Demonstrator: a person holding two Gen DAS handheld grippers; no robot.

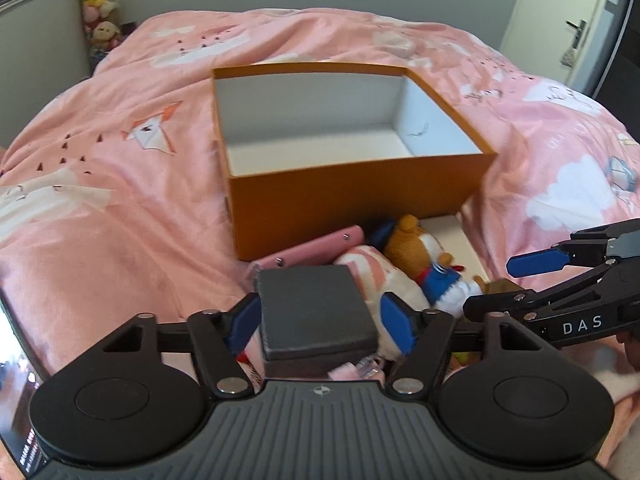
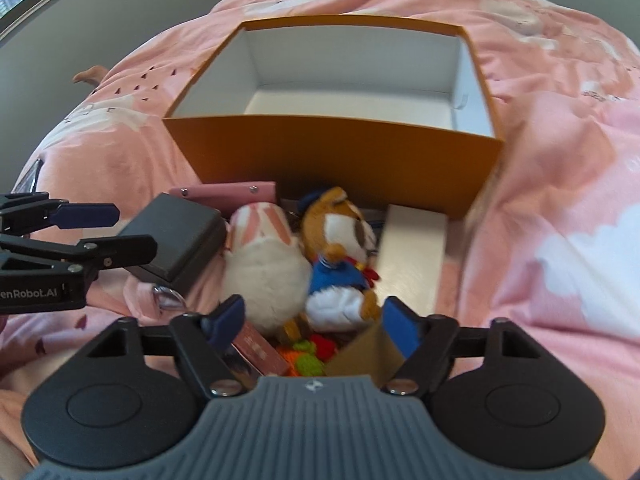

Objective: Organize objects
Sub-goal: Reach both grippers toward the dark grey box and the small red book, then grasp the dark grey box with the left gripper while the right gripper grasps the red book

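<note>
Your left gripper stands wide with the dark grey box between its blue pads; the left pad meets the box's side, but a firm grip cannot be told. The box's longer side seems to run away from you along the fingers, toward the orange storage box straight ahead, so the carry is likely short and forward, over its near wall.

Your right gripper is partly open and holds nothing, poised over the white rabbit plush and the duck-suited plush, both just ahead of its pads. It is the nearer one for these.

A pink case and a white lid lie beyond, against the orange wall. Everything rests on a bed with a rumpled pink duvet; a door stands far right.
</note>
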